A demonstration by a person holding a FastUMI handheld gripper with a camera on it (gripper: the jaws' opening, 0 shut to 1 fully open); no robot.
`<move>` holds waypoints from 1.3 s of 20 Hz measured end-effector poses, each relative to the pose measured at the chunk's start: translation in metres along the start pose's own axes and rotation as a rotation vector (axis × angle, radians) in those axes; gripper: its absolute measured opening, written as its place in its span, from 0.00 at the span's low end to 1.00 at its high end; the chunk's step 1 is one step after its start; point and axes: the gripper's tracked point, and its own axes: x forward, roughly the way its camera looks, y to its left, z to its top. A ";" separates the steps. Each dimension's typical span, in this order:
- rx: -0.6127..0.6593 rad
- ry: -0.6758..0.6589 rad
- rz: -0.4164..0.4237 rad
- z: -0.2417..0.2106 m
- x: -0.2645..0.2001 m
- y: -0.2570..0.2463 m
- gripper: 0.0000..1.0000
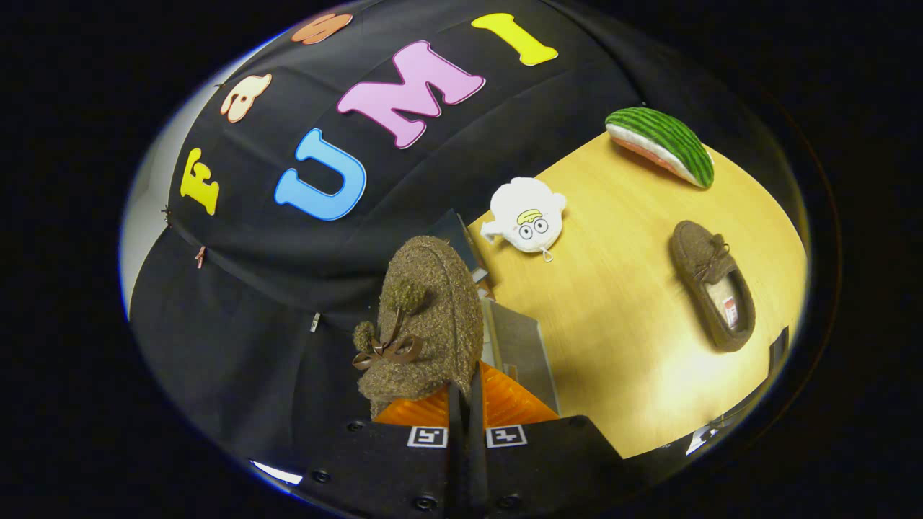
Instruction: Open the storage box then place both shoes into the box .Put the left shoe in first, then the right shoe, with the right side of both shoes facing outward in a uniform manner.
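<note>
My gripper is shut on a brown fuzzy shoe with pom-poms and a small bow, and both fingers pinch its rim. The shoe hangs lifted in front of the booth's wall, beside the table's edge. Just behind it I see part of a grey storage box; the shoe hides most of it, and I cannot tell whether its lid is up. The second brown shoe lies on the wooden table, well beyond the fingers, its opening facing up.
A white plush toy lies on the table near the box. A watermelon-slice plush rests at the far end of the table. Bare wood stretches between the box and the second shoe.
</note>
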 end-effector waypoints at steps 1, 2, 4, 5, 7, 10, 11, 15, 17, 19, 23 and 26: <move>-0.007 0.013 -0.002 -0.007 0.004 0.005 0.05; -0.003 0.030 -0.004 -0.015 0.010 0.009 0.05; 0.014 0.050 0.000 -0.026 0.024 0.020 0.05; 0.022 0.053 -0.004 -0.030 0.031 0.024 0.05; 0.011 0.044 -0.023 -0.038 0.052 0.033 0.05; -0.009 0.074 -0.053 -0.061 0.082 0.038 0.05; -0.004 0.090 -0.058 -0.068 0.090 0.041 0.05; -0.034 0.122 -0.096 -0.091 0.115 0.038 0.05; -0.047 0.133 -0.128 -0.097 0.124 0.032 0.05; -0.059 0.138 -0.139 -0.101 0.129 0.029 0.05; -0.082 0.177 -0.182 -0.114 0.139 0.017 0.05; -0.091 0.215 -0.149 -0.125 0.147 0.028 0.10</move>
